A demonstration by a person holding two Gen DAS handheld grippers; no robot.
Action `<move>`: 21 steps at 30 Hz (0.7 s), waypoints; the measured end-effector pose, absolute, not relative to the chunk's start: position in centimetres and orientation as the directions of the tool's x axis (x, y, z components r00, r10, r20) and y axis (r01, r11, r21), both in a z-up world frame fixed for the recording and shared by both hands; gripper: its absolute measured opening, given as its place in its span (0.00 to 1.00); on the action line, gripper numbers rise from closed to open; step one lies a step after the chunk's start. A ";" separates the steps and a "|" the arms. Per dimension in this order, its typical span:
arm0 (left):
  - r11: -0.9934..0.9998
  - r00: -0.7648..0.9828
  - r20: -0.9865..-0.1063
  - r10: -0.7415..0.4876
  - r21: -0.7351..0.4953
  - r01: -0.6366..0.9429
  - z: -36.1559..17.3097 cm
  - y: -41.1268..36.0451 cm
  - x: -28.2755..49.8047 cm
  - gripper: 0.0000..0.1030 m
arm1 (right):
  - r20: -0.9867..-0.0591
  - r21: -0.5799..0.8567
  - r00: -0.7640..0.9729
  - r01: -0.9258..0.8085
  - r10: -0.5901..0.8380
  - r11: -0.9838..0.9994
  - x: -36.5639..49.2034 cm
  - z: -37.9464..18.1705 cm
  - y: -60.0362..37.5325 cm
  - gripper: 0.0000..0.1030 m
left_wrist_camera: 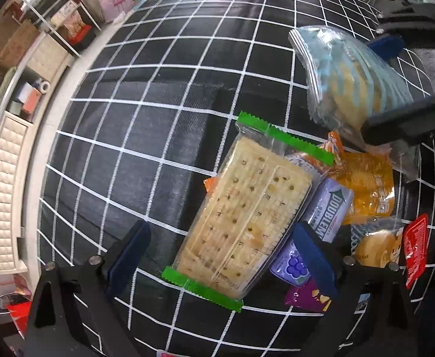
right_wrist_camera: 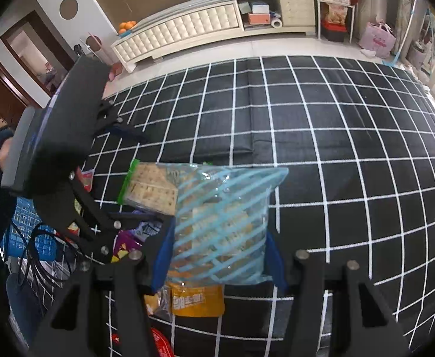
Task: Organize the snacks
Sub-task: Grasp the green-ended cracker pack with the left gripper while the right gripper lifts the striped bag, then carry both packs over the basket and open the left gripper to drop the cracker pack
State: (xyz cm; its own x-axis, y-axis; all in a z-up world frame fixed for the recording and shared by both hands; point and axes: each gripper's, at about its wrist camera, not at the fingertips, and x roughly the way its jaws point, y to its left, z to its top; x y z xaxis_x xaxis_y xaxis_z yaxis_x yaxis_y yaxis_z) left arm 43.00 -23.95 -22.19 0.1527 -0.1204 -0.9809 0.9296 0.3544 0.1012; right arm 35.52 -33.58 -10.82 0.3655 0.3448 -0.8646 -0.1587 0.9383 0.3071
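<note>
Green-edged cracker pack (left_wrist_camera: 241, 217) lies atop the snack pile (left_wrist_camera: 363, 190). Left gripper (left_wrist_camera: 223, 255) straddles it, jaws wide, pads not pressing yet; centre both pads on its long sides before closing. Right gripper (right_wrist_camera: 217, 255) clamps blue-striped bag (right_wrist_camera: 223, 223) lifted just beside the pack.

The left wrist fisheye looks almost straight down from close above the black cloth with a white grid (left_wrist_camera: 158, 119), its hand-held gripper (left_wrist_camera: 220, 255) framing a clear cracker pack with green ends (left_wrist_camera: 247, 208). The right wrist fisheye tilts down more shallowly, facing across the cloth toward a long cream cabinet (right_wrist_camera: 181, 29) by the far wall. Both views share the cracker pack, a clear blue-striped bag (right_wrist_camera: 220, 223) and the grid cloth.
</note>
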 end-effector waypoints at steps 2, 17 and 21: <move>0.355 0.136 -0.984 -0.116 0.087 0.931 -22.5 -24.0 43.1 0.88 | -0.868 0.310 0.357 -0.157 0.346 0.938 35.6 -11.1 -33.5 0.59; 0.430 0.187 -0.974 -0.132 0.113 0.896 -20.7 -22.6 42.2 0.59 | -0.881 0.260 0.364 -0.160 0.302 0.952 35.7 -11.1 -32.9 0.58; 0.452 0.235 -0.962 -0.138 0.150 0.879 -17.4 -21.1 41.0 0.59 | -0.886 0.240 0.364 -0.169 0.287 0.956 35.3 -10.4 -31.6 0.58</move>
